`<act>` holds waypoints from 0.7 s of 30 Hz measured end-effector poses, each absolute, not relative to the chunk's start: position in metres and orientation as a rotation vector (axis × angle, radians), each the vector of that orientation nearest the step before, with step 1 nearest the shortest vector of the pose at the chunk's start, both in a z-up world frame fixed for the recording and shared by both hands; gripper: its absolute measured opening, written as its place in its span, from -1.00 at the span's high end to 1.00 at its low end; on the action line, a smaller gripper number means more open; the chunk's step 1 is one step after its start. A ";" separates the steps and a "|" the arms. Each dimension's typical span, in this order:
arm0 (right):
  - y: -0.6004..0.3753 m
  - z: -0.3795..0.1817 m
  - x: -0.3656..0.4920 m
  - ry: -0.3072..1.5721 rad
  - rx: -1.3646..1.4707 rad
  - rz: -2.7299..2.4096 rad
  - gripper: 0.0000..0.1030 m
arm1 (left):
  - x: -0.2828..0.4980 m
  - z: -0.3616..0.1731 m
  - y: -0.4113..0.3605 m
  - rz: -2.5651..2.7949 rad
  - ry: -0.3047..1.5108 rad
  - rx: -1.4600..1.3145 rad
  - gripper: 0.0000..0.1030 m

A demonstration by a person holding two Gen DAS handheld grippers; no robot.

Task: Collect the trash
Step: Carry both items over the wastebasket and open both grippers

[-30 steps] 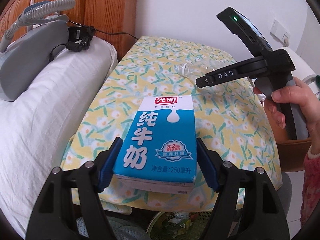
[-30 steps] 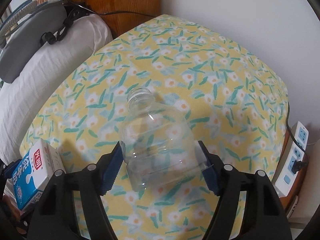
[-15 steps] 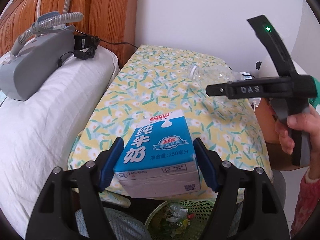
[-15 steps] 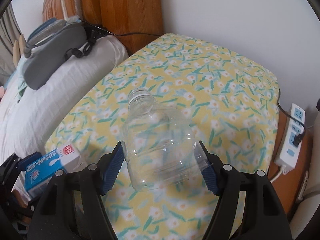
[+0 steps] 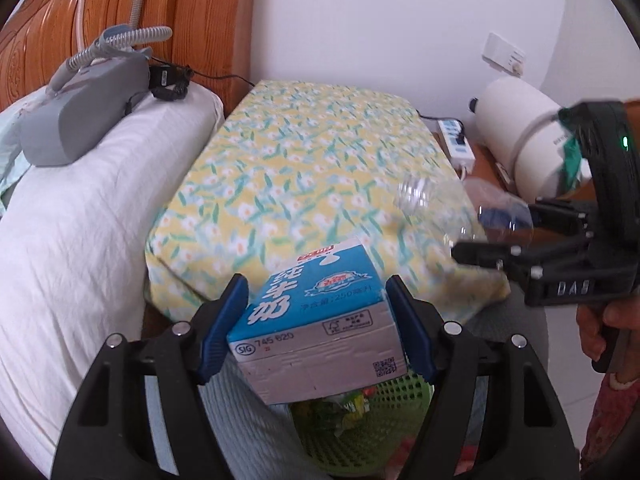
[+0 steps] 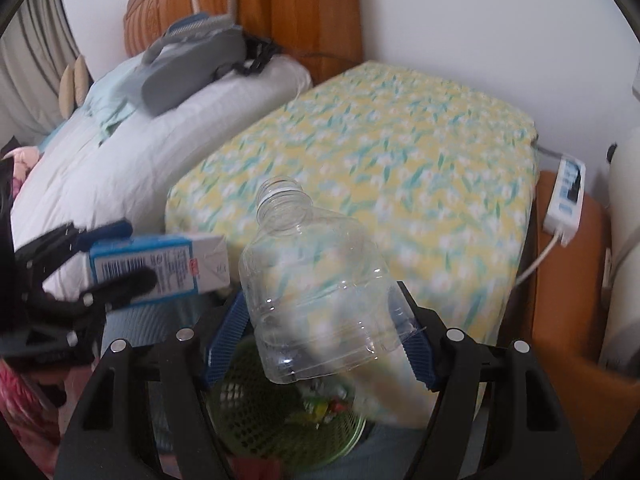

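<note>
My left gripper (image 5: 316,328) is shut on a blue and white milk carton (image 5: 316,320), held in the air off the front edge of the floral-covered table (image 5: 304,168). My right gripper (image 6: 320,336) is shut on a clear, capless plastic bottle (image 6: 316,292). Both hang above a green mesh trash basket (image 5: 360,432) holding wrappers, which also shows in the right wrist view (image 6: 280,412). The right gripper (image 5: 500,236) with the bottle (image 5: 436,204) shows at the right of the left wrist view. The left gripper (image 6: 108,256) with the carton (image 6: 160,264) shows at the left of the right wrist view.
A white pillow (image 5: 88,216) with a grey device and hose (image 5: 84,116) lies left of the table, against a wooden headboard (image 5: 192,12). A power strip (image 6: 566,196) on an orange stool and a white appliance (image 5: 520,136) stand at the right.
Both grippers have pulled back from the table with the carton and the bottle in them. They now hang over the green basket, which has come further into view.
</note>
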State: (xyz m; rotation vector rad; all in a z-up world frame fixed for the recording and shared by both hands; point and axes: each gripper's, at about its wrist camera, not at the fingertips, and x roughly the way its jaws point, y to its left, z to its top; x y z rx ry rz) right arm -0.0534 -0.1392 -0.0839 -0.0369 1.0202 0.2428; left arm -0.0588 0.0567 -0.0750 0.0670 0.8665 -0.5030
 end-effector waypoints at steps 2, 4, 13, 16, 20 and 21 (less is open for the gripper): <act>-0.135 -0.100 -0.070 1.071 -0.043 0.254 -0.38 | -0.071 -0.083 0.059 -0.509 0.891 0.077 -0.33; -0.132 -0.130 -0.089 1.154 -0.038 0.267 -0.38 | -0.082 -0.094 0.061 -0.518 0.924 0.084 -0.33; -0.104 -0.217 -0.111 1.359 -0.091 0.321 -0.42 | -0.109 -0.127 0.062 -0.521 1.016 0.129 -0.33; -0.102 -0.221 -0.107 1.369 -0.102 0.292 -0.66 | -0.110 -0.131 0.062 -0.523 1.031 0.123 -0.33; -0.108 -0.202 -0.106 1.316 -0.085 0.261 -0.84 | -0.110 -0.137 0.058 -0.531 1.047 0.134 -0.33; -0.110 -0.200 -0.107 1.308 -0.081 0.256 -0.88 | -0.110 -0.139 0.056 -0.536 1.055 0.137 -0.33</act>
